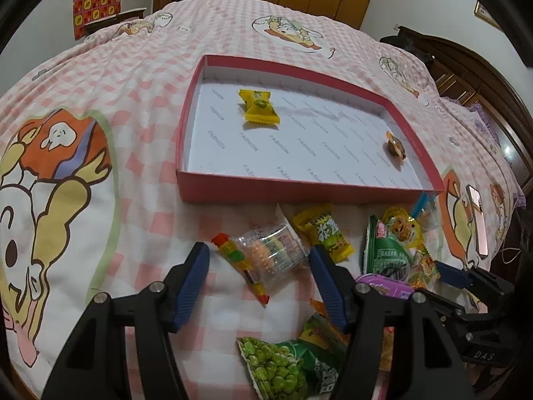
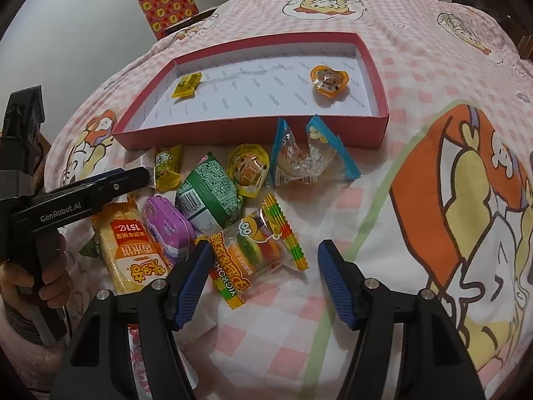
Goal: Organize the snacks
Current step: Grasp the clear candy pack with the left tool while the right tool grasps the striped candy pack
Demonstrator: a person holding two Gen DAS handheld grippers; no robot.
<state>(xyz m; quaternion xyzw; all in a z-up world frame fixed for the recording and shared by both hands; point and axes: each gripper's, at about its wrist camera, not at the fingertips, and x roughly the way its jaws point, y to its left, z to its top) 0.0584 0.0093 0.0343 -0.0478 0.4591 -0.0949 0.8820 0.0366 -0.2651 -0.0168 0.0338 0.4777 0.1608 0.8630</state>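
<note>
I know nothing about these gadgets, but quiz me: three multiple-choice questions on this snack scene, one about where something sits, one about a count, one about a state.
1. Where does the burger gummy packet lie?
A. inside the red box
B. on the bedspread, in front of the box
C. on the floor

2. How many snacks lie inside the red box?
A. none
B. two
C. five

3. How does the right gripper stand?
A. open, holding nothing
C. shut on a packet
B. shut and empty

Answers:
1 B, it rests on the checked bedspread with the loose pile, on the near side of the box wall.
2 B, only the yellow candy and the orange jelly cup lie on its white floor.
3 A, its blue fingers stand wide apart with nothing between them.
</note>
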